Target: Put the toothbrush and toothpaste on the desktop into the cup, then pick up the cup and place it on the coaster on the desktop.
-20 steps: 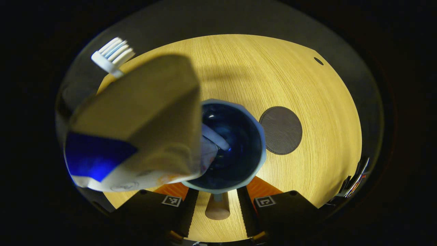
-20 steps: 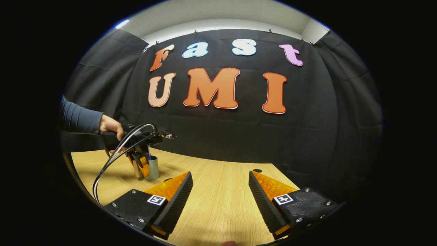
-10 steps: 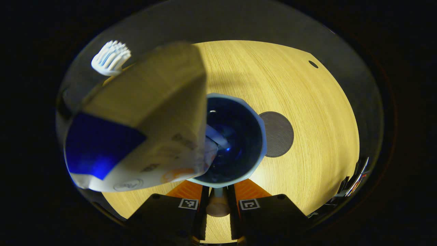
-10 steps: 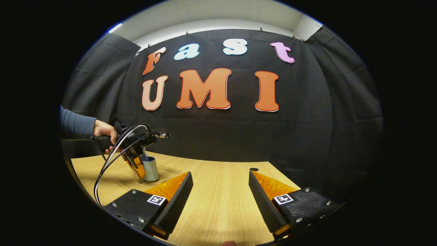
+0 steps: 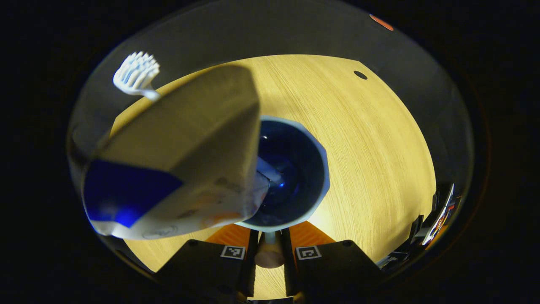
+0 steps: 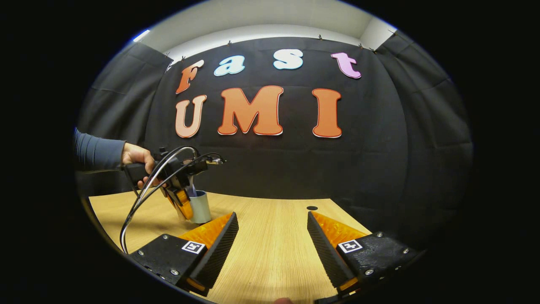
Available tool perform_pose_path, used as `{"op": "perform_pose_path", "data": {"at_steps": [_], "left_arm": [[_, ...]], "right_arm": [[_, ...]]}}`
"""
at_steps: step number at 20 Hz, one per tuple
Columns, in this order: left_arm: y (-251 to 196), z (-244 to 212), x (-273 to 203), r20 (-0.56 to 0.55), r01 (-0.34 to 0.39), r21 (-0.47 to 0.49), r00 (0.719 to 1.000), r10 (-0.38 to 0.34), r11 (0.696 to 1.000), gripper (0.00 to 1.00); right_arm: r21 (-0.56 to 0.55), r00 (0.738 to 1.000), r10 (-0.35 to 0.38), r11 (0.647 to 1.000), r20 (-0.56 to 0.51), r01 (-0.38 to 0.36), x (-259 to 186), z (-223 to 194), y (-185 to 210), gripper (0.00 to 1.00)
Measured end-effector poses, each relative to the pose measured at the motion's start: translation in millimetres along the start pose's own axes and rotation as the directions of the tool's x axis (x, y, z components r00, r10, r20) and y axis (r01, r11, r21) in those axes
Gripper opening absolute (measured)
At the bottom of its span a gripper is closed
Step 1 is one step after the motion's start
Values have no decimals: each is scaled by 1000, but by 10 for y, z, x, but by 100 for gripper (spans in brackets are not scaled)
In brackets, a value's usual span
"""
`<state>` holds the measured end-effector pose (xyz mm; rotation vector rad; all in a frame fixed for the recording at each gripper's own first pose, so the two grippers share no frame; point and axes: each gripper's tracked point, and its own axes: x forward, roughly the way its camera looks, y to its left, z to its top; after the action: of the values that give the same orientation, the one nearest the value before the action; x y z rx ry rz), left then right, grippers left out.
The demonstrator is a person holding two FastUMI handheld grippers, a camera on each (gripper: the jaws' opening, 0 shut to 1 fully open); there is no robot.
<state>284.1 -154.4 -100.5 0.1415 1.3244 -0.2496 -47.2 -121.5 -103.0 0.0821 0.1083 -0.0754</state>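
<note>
The left gripper (image 5: pixel 269 249), fingers closed on the handle of the rigid, top-heavy cup (image 5: pixel 291 169) carrying toothpaste (image 5: pixel 181 156) and toothbrush (image 5: pixel 136 75), holds it over the desktop (image 5: pixel 371 160) middle; the right gripper (image 6: pixel 272 236) stands spread and empty.

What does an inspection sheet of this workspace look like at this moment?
Surface: wooden desktop, with a small dark hole.
Job's things: toothpaste tube and toothbrush stand in the blue cup; coaster not seen.
Clutter: nothing seen.
Grippers: left tool shut on the cup's handle; right tool open, holding nothing.
Cables: loops hang from the left tool.
Surroundings: black cloth wall; a hand on the left tool.
</note>
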Motion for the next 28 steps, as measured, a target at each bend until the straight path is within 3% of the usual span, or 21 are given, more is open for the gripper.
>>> {"op": "perform_pose_path", "data": {"at_steps": [2, 5, 9, 14, 17, 18, 19, 22, 25, 27, 28], "left_arm": [[-154, 18, 77, -23, 15, 8, 1000, -15, 1000, 29], [241, -49, 310, -52, 16, 5, 999, -16, 1000, 29], [222, 38, 501, -71, -6, -9, 997, 5, 1000, 28], [152, 77, 540, -78, 7, 14, 997, -6, 1000, 36], [350, 212, 310, 21, -24, 47, 1000, 23, 999, 82], [429, 280, 223, 67, -45, 50, 997, 41, 998, 84], [530, 324, 140, 109, -74, 57, 992, 68, 996, 92], [819, 386, -99, 215, -111, 49, 972, 98, 993, 100], [820, 301, -316, 326, -107, 13, 940, 97, 994, 100], [885, 316, -503, 417, -109, -11, 903, 103, 994, 100], [918, 302, -612, 476, -120, -27, 871, 118, 992, 97]], "right_arm": [[10, 1000, 1, 1000, -15, -1, -8, -69, -8, 99], [7, 1000, 1, 1000, -19, -1, -25, -105, -44, 99], [75, 999, 17, 997, -40, -14, 35, -201, 11, 99], [84, 998, 22, 996, -56, -17, 65, -261, 58, 99], [74, 998, 19, 997, -56, -15, 78, -225, 75, 99], [72, 998, 17, 997, -57, -13, 76, -206, 88, 99], [72, 998, 16, 997, -57, -12, 86, -180, 107, 99], [82, 998, 17, 997, -55, -12, 118, -128, 237, 99], [95, 998, 21, 995, -61, -15, 203, -78, 417, 98], [100, 999, 26, 995, -47, -21, 245, 20, 550, 99], [102, 999, 33, 994, -37, -30, 265, 73, 626, 98]]}}
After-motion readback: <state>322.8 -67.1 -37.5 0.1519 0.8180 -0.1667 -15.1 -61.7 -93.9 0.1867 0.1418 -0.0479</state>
